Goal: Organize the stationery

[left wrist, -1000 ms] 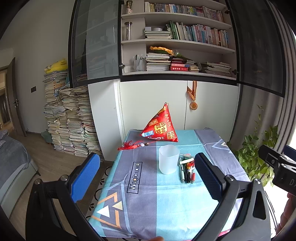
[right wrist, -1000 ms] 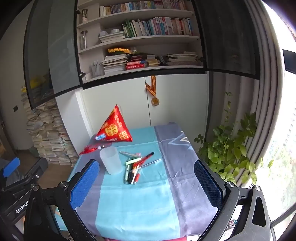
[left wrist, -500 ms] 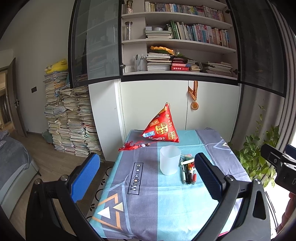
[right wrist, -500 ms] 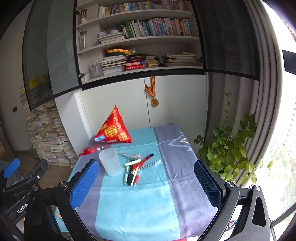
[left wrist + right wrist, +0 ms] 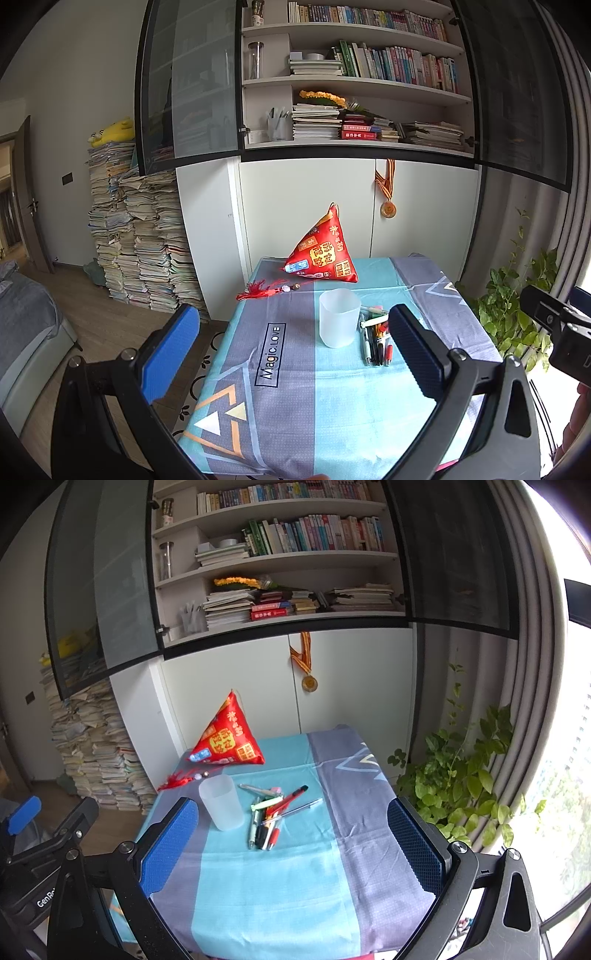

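A frosted plastic cup [image 5: 339, 317] [image 5: 221, 803] stands upright on the blue and grey tablecloth [image 5: 317, 398] [image 5: 280, 886]. Right beside it lies a loose pile of pens [image 5: 376, 338] [image 5: 275, 812], with a red utility knife [image 5: 291, 798] among them. My left gripper [image 5: 291, 354] is open, held above the table's near edge, well short of the cup. My right gripper [image 5: 291, 843] is open too, hovering over the near part of the table, short of the pens. Neither holds anything.
A red pyramid-shaped pouch [image 5: 325, 253] [image 5: 227, 736] with a red tassel [image 5: 258, 288] sits at the table's far side. White cabinets and bookshelves [image 5: 351, 74] stand behind. Stacked papers [image 5: 136, 236] fill the left floor, a leafy plant [image 5: 461, 768] stands right.
Both views have drifted slightly, with the cup and pens a little lower and nearer in frame. The grippers stay open and nothing on the table has moved.
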Demonstrator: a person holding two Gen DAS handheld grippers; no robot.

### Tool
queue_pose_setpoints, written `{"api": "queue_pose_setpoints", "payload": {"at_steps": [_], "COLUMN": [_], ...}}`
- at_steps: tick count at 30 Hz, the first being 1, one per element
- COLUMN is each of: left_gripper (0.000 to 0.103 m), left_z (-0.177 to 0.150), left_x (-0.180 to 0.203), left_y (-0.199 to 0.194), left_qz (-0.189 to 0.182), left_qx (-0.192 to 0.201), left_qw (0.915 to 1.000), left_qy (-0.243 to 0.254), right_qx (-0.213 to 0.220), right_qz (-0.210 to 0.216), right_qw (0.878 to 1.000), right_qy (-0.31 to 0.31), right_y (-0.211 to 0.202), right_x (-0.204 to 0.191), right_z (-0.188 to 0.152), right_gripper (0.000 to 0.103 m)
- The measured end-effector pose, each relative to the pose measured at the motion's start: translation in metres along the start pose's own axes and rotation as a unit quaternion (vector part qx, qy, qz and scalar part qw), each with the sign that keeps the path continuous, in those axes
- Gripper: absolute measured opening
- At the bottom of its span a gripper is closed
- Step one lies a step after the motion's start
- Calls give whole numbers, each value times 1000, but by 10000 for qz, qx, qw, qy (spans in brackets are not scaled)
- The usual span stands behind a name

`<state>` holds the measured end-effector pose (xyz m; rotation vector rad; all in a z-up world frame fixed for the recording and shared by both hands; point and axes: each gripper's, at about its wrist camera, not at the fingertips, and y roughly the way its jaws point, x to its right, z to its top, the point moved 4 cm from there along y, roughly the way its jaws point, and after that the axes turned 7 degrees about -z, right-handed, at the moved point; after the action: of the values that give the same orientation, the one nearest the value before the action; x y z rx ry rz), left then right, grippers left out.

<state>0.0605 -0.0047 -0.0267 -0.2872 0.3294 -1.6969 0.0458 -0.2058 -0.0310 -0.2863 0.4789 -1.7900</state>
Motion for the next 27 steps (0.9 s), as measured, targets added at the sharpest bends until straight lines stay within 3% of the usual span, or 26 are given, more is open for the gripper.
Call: {"api": "queue_pose_setpoints", "payload": {"at_steps": [27], "left_gripper": [102], "left_z": [-3], "left_x": [2], "left_y": [2], "left_qz": [-2], "left_qx": [-37], "left_qw": [10000], "left_qy": [16], "right_qx": [-5], "right_qz": [3], "right_qw": [10000], "right_qy": [6], "right_y": [2], "right_x": [1], "right_z": [-3], "right_gripper": [102]}}
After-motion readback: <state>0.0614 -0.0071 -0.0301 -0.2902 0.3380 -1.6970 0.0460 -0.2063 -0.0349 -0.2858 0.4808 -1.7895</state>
